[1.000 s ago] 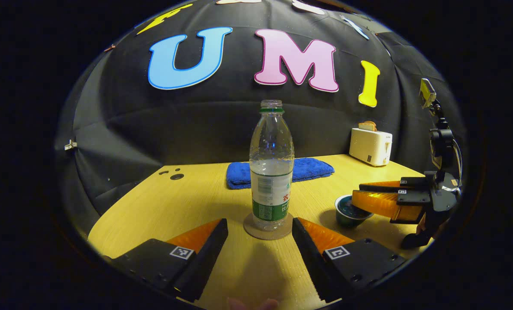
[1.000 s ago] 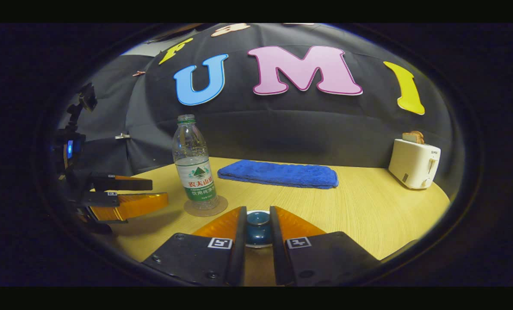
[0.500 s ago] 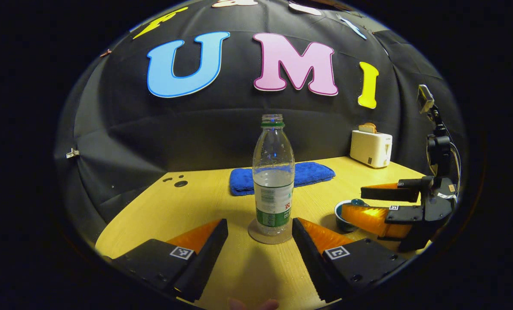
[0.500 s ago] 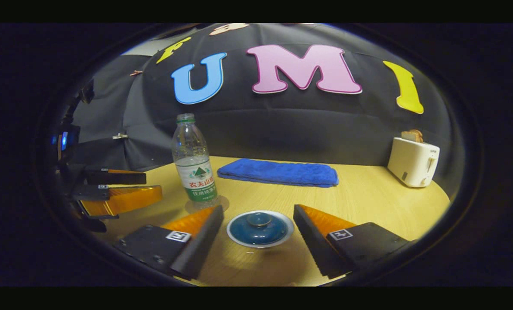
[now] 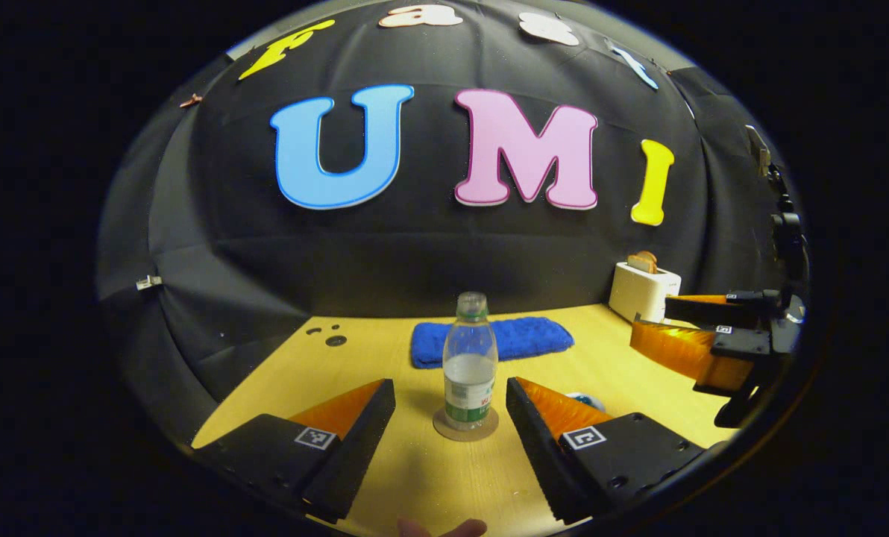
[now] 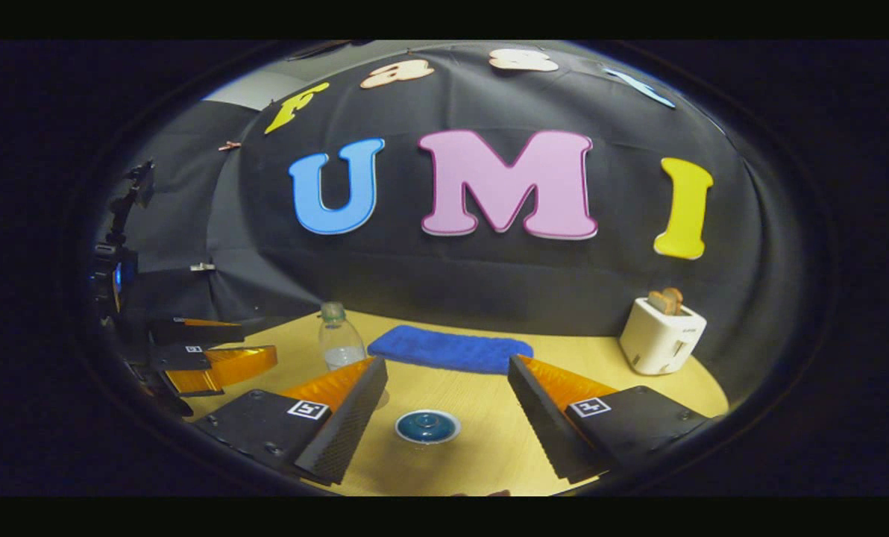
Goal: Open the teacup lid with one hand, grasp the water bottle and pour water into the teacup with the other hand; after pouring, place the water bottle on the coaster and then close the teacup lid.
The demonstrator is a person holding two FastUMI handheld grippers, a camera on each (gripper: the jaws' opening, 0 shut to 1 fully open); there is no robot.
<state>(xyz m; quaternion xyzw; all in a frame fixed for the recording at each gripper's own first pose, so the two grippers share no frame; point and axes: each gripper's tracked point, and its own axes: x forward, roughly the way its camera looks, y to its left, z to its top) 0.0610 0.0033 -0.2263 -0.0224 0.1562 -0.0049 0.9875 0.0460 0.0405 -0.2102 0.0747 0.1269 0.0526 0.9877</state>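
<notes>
A clear water bottle [image 5: 469, 364] with a green label stands upright and uncapped on a round coaster [image 5: 465, 425] on the wooden table. My left gripper [image 5: 448, 395] hangs open well back from the bottle, nothing between its fingers. The teacup [image 6: 427, 426] sits with its blue lid on, small and low between the fingers of my right gripper [image 6: 444, 373], which is open and raised above it. In the left gripper view the teacup [image 5: 585, 400] peeks out behind my finger, and the right gripper [image 5: 687, 335] hovers at the right edge. The bottle [image 6: 336, 346] shows behind my right gripper's finger.
A folded blue towel [image 5: 493, 339] lies at the back of the table [image 5: 385, 358]. A white toaster [image 6: 661, 339] with bread in it stands at the back right. The left gripper [image 6: 206, 347] hovers at the left in the right gripper view.
My right gripper let go of the lid on the teacup, opened, and pulled up and back. My left gripper also drew back and up from the bottle, staying open.
</notes>
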